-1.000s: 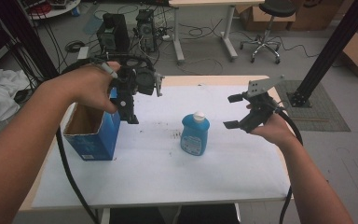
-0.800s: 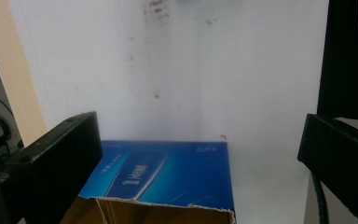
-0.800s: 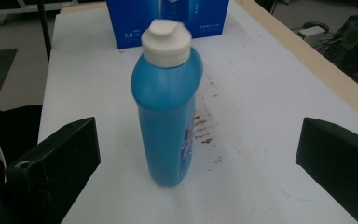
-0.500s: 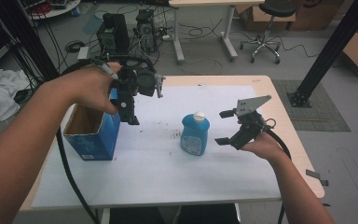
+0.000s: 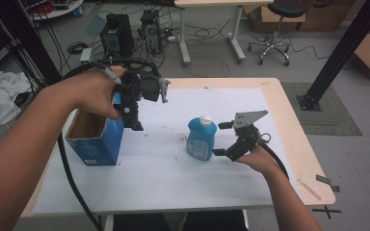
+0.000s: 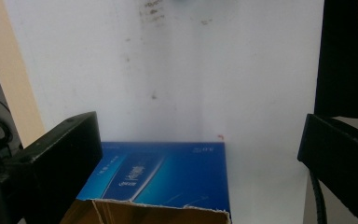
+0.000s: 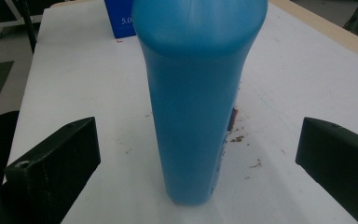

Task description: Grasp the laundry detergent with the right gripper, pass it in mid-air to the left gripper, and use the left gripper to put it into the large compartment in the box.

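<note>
A blue bottle (image 5: 202,138) with a white cap stands upright on the white table cover (image 5: 164,163), right of centre. My right gripper (image 5: 221,138) is open just to its right, level with its body; in the right gripper view the bottle (image 7: 198,98) stands between and beyond the spread jaws. An open blue cardboard box (image 5: 95,136) stands at the left. My left gripper (image 5: 134,118) hangs open above the box's right edge, pointing down; in the left gripper view the box (image 6: 161,179) lies below its jaws.
The table's wooden edge (image 5: 296,134) runs along the right. Brown specks (image 5: 179,140) mark the cover left of the bottle. Beyond the table stand computer towers (image 5: 118,26), cables, a stool (image 5: 274,29) and a black post (image 5: 337,53) on the floor.
My right gripper has moved left and down from the table's right side to just beside the bottle. The left gripper has stayed above the box.
</note>
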{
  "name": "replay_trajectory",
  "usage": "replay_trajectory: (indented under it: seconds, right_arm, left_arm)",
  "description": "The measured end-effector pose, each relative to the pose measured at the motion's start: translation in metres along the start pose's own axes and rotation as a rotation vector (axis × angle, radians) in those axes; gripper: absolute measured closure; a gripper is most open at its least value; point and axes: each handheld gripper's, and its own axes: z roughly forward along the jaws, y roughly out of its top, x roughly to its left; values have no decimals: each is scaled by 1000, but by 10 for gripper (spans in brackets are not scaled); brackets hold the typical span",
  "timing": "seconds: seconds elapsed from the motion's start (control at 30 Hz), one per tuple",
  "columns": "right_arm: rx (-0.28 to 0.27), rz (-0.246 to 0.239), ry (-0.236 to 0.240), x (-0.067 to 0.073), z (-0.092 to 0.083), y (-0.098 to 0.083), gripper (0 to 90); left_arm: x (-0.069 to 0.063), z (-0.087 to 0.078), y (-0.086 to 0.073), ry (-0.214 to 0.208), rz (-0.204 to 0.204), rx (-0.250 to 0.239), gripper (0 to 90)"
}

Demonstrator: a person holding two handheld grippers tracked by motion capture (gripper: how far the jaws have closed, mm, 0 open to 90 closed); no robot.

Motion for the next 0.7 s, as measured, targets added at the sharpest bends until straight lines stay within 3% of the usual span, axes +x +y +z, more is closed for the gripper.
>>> replay_trajectory:
  seconds: [0.7]
  right_arm:
    - [-45,33,-34,3,45,-19,0]
  left_arm:
    - [-4,0,6,2,17,-1,1]
